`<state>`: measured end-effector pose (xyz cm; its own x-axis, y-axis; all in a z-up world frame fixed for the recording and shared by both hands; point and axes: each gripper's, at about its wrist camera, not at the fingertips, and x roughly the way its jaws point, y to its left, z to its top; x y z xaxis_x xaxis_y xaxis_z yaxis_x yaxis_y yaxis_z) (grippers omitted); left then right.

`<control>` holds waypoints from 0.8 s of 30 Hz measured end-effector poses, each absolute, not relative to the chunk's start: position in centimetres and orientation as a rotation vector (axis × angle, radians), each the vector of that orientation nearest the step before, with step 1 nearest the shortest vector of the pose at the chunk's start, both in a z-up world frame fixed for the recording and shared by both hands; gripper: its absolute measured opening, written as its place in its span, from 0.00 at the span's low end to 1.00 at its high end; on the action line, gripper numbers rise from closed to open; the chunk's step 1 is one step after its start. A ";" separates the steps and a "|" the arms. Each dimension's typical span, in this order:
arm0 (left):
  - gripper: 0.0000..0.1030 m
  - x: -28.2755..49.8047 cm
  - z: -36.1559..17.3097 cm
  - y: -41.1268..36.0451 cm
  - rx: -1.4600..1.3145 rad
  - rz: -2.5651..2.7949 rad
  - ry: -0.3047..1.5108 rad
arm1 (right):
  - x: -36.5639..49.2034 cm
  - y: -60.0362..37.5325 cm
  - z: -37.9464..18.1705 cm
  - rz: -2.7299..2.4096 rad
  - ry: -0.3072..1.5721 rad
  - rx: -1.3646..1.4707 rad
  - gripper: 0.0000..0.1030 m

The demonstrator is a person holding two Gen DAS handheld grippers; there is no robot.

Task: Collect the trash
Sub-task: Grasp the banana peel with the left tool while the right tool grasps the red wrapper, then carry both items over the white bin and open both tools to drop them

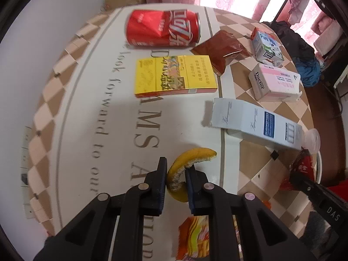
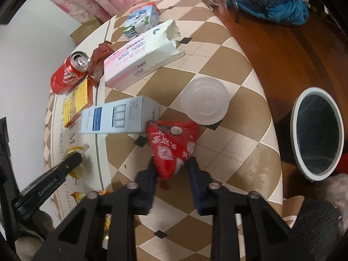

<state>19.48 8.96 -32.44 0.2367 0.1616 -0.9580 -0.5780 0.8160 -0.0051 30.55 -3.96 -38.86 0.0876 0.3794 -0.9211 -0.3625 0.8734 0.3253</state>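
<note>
My left gripper (image 1: pixel 176 167) is closed around a curled yellow fruit peel (image 1: pixel 184 169) just above the tablecloth (image 1: pixel 87 100). My right gripper (image 2: pixel 171 163) has its jaws on both sides of a red snack wrapper (image 2: pixel 171 148) lying on the checkered cloth; the wrapper fills the gap between them. The left gripper also shows in the right wrist view (image 2: pixel 71 161), with the peel (image 2: pixel 75 150) at its tip. The right gripper's finger shows at the edge of the left wrist view, on the red wrapper (image 1: pixel 302 169). A white-rimmed bin (image 2: pixel 317 133) stands on the floor to the right.
Other litter on the table: a dented red can (image 1: pixel 163 29), a yellow box (image 1: pixel 174 76), a brown wrapper (image 1: pixel 221 47), a milk carton (image 1: pixel 266 45), a pink-white box (image 1: pixel 274 82), a long white-blue box (image 1: pixel 256 124), a clear plastic cup (image 2: pixel 204 100), an orange wrapper (image 1: pixel 193 237).
</note>
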 end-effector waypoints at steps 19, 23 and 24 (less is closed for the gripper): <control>0.12 19.6 -21.3 2.7 -0.301 0.534 1.006 | 26.8 -10.2 -27.3 0.699 1.155 0.030 0.13; 0.12 22.3 -18.2 -1.3 -0.267 0.453 0.958 | 27.6 -14.0 -23.7 0.678 1.077 0.050 0.13; 0.12 23.3 -17.6 -2.5 -0.256 0.426 0.950 | 28.0 -15.1 -23.0 0.668 1.058 0.056 0.13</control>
<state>23.25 -2.49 -17.64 0.5080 0.2386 -0.8276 -0.4598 0.8877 -0.0263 27.97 -15.14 -22.96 0.3145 0.5324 -0.7859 -0.4801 0.8034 0.3522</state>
